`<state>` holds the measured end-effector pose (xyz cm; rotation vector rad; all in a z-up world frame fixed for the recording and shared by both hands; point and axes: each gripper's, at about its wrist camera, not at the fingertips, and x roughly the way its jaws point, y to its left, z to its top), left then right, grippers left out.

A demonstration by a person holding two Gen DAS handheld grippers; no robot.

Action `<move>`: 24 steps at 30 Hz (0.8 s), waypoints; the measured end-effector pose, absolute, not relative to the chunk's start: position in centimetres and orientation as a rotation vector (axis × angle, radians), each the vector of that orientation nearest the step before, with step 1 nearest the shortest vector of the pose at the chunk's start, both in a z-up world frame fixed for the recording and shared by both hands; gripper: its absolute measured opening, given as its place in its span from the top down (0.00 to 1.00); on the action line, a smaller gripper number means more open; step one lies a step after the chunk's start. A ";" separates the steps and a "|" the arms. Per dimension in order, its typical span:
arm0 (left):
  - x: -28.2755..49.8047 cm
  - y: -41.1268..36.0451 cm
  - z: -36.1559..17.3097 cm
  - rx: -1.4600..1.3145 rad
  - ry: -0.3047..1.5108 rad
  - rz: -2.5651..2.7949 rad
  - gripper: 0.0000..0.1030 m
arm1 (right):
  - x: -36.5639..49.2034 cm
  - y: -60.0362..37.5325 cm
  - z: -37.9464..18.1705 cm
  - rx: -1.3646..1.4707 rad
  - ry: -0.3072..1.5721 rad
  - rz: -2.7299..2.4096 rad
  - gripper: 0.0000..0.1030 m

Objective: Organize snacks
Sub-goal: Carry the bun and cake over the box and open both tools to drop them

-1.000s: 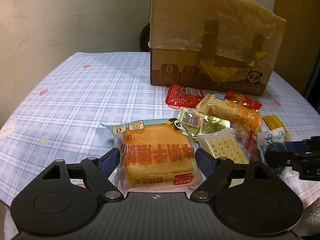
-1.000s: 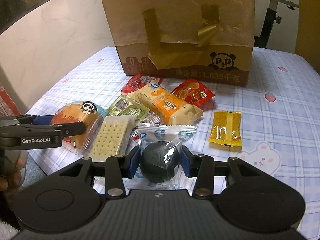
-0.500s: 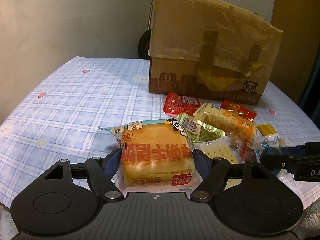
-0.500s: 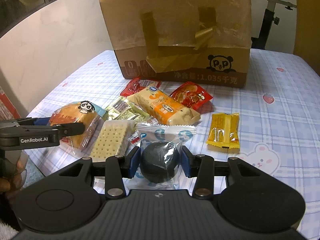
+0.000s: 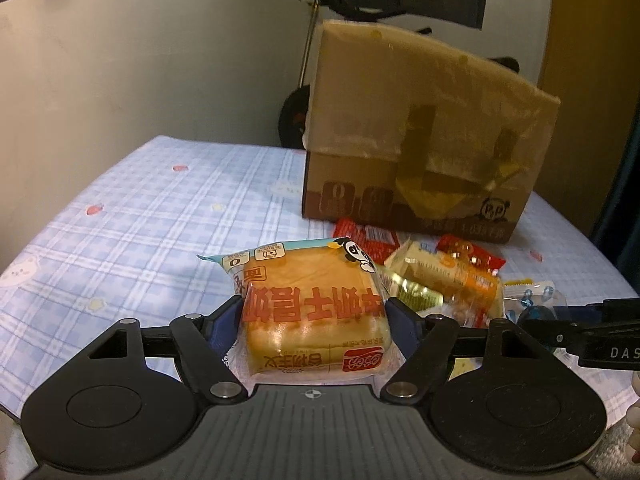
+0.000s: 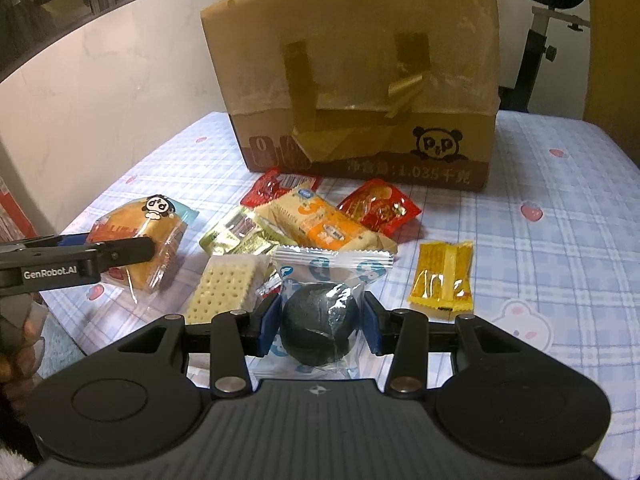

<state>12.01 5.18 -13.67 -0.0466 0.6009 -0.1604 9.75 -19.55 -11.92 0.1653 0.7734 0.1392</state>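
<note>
Surface: table under a blue-and-white checked cloth (image 6: 560, 240) printed with small strawberries and bears; pale wall behind, dark window band above.
Background right: black stand with a padded top (image 6: 548, 20), behind the table's far corner.
Cardboard box (image 6: 360, 92): upright at the far side of the table, front patched with yellowed tape, panda logo low on the right.
Left gripper (image 5: 314, 316): pinching the bread packet (image 5: 312, 312) from both sides, blue pads against the wrapper; jaws seen to have narrowed onto it a moment ago.
Bread packet: orange loaf in clear wrap with red lettering and a panda mark, raised off the cloth at the left edge of the snack pile.
Right gripper (image 6: 320, 320): clamped on the dark round snack (image 6: 318, 328), pads tight to its clear blue-printed wrapper, pack low over the near part of the cloth.
Snack pile: between the grippers and the box.
Cracker pack (image 6: 224, 288): flat on the cloth, just left of the dark round snack.
Green-gold packet (image 6: 236, 236): beyond the cracker pack, partly under the long orange-and-cream pack (image 6: 320, 228).
Red packets: one (image 6: 276, 188) near the box's foot, another (image 6: 380, 208) right of the long pack.
Yellow sachet (image 6: 442, 276): alone on the cloth, right of the pile.
Person: part of a hand (image 6: 16, 356) at the lower left edge of the right wrist view.
</note>
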 end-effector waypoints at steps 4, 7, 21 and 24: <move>12.1 5.7 -12.3 -0.069 0.558 -0.158 0.25 | 9.8 -19.7 -10.8 0.140 0.724 0.148 0.56; 12.2 5.9 -11.1 -0.074 0.524 -0.158 0.25 | 10.0 -19.7 -9.6 0.105 0.676 0.157 0.56; 17.7 3.5 -1.2 -0.082 0.335 -0.251 0.24 | 14.6 -22.0 -1.2 0.016 0.471 0.185 0.56; 19.7 2.1 0.9 -0.070 0.296 -0.273 0.24 | 16.6 -22.5 1.1 -0.015 0.422 0.197 0.56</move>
